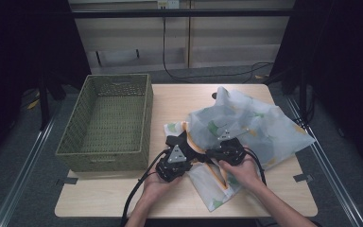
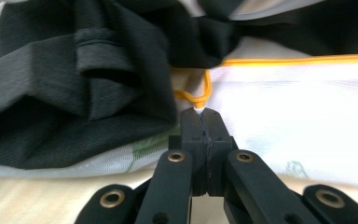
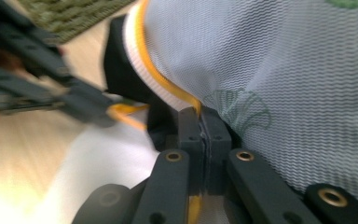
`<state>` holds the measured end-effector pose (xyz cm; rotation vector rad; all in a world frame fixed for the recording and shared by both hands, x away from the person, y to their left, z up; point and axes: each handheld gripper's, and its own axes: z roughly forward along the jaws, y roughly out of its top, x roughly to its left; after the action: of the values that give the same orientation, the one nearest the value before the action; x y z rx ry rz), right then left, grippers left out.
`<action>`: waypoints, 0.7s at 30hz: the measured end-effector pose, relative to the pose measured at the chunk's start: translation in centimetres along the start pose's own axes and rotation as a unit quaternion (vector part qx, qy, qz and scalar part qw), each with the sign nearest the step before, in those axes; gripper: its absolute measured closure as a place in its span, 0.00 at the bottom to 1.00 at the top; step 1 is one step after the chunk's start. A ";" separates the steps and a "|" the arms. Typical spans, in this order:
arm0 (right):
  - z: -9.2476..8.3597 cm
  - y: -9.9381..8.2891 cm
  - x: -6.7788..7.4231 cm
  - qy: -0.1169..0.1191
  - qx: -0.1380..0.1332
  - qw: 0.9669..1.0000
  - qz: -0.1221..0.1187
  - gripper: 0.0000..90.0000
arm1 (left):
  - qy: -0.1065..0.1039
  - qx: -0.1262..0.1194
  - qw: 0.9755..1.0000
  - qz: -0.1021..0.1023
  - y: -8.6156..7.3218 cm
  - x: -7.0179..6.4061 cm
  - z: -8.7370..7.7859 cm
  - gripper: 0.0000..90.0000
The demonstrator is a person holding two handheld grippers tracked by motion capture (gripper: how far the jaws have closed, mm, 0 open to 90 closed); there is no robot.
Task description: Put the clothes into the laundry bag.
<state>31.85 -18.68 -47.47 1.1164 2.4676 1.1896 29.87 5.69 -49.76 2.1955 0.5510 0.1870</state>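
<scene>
Tabletop [image 1: 123, 198]: mesh laundry bag [image 1: 260, 127] with dark garment [image 2: 74, 93] inside. Left claw [image 2: 200, 112] pinches its orange drawstring [image 2: 193, 97]. Right claw [image 3: 199, 111] clamps the orange-trimmed rim [image 3: 154, 70].

A light wooden table [image 1: 123, 198] stood on grey floor [image 1: 28, 189]. Pale panelled wall [image 1: 227, 42] at 12 o'clock; black curtains [image 1: 23, 42] at 9 and 3. Cable [image 1: 208, 75] trailed along the floor.

Green woven basket [image 1: 105, 122] on left of wooden table [image 1: 179, 201].
</scene>
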 end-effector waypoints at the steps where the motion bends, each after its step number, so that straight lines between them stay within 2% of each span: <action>1: -0.1 0.0 -0.2 -0.003 -0.002 1.000 -0.002 0.99 | -0.011 -0.005 1.000 0.001 0.0 -0.2 -0.1 1.00; 2: -0.1 0.0 -0.5 -0.008 -0.003 1.000 -0.003 0.99 | -0.013 -0.012 1.000 -0.001 0.0 -0.6 -0.4 1.00; 3: -0.1 0.0 -0.8 -0.018 -0.001 1.000 -0.002 0.99 | -0.031 -0.025 0.999 0.001 0.0 -0.7 -0.6 1.00; 7: 0.1 0.2 -2.0 -0.034 -0.002 0.999 -0.003 0.99 | -0.051 -0.039 0.998 0.011 0.2 -2.3 -1.3 1.00; 9: 0.3 0.4 -2.7 -0.046 -0.003 0.999 0.002 0.99 | -0.043 -0.020 0.998 0.038 0.3 -3.2 -1.4 1.00; 10: 0.4 0.4 -2.9 -0.047 -0.003 0.999 0.003 0.99 | -0.043 -0.029 0.998 0.028 0.3 -3.5 -1.2 1.00; 11: 0.6 0.5 -3.2 -0.046 -0.005 0.999 0.005 0.99 | -0.049 -0.024 0.998 0.033 0.3 -3.5 -1.1 1.00; 12: 0.7 0.6 -3.3 -0.047 -0.006 0.999 0.005 0.99 | -0.046 -0.026 0.998 0.034 0.3 -3.6 -1.1 1.00; 13: 0.7 0.7 -3.3 -0.052 -0.003 0.999 0.007 0.99 | -0.053 -0.034 0.998 0.025 0.2 -3.5 -1.1 1.00; 14: 0.8 0.7 -3.4 -0.058 -0.004 0.998 0.002 0.99 | -0.064 -0.031 0.997 0.033 0.2 -3.6 -1.0 1.00; 15: 0.8 0.8 -3.6 -0.060 -0.003 0.998 0.001 0.99 | -0.064 -0.035 0.997 0.030 0.2 -3.8 -0.9 1.00; 17: 0.9 0.9 -3.9 -0.067 -0.003 0.998 0.001 0.99 | -0.084 -0.036 0.995 0.030 0.2 -3.9 -0.8 1.00; 18: 1.0 1.0 -4.3 -0.072 -0.004 0.997 0.005 0.99 | -0.083 -0.038 0.996 0.024 0.2 -4.1 -0.8 1.00; 19: 1.0 1.1 -4.4 -0.075 -0.004 0.997 0.008 0.99 | -0.085 -0.031 0.995 0.032 0.2 -4.3 -0.8 1.00; 20: 1.1 1.2 -4.8 -0.079 -0.007 0.997 0.010 0.99 | -0.085 -0.034 0.995 0.034 0.2 -4.5 -0.7 1.00; 21: 1.2 1.3 -5.0 -0.082 -0.009 0.997 0.010 0.99 | -0.089 -0.039 0.995 0.027 0.2 -4.6 -0.6 1.00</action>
<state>36.62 -20.98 -48.09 1.1872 2.3243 1.0756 25.58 3.96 -48.99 2.1268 0.3797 0.0385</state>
